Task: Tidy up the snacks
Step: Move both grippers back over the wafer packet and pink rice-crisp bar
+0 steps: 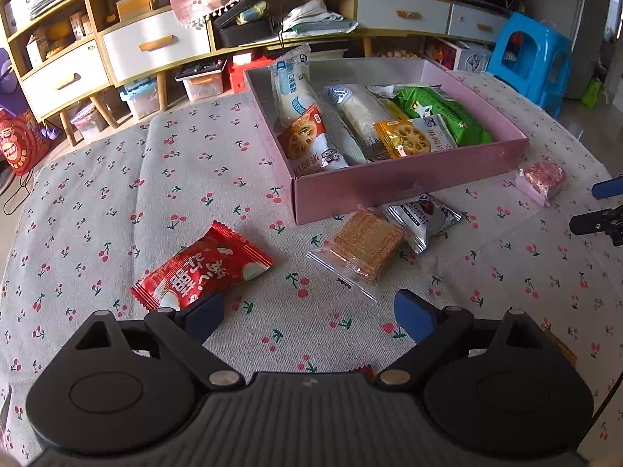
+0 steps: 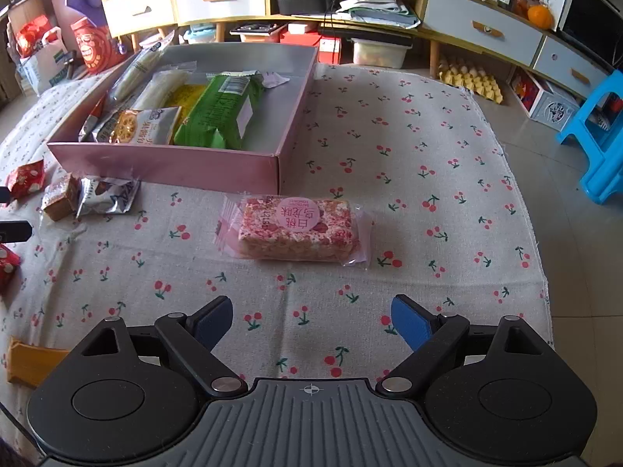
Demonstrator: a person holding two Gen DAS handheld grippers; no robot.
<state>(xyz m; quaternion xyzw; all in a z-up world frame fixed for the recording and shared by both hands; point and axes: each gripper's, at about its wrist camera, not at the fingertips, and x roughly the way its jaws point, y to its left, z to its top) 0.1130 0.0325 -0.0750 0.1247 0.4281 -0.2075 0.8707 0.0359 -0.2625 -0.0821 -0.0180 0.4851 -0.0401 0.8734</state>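
both hand-held grippers spread wide and empty: left hand-held gripper [image 1: 309,317] near the red snack packet [image 1: 202,270], right hand-held gripper [image 2: 311,321] facing the pink rice-crisp bar [image 2: 298,231], pink box [image 2: 171,163] behind. risks crinkly wrappers slipping from pads. open cherry-print tabletop [image 2: 409,148] rightward; cloth edge close.

An orange packet [image 2: 33,362] lies half hidden behind the right gripper [image 2: 311,321].
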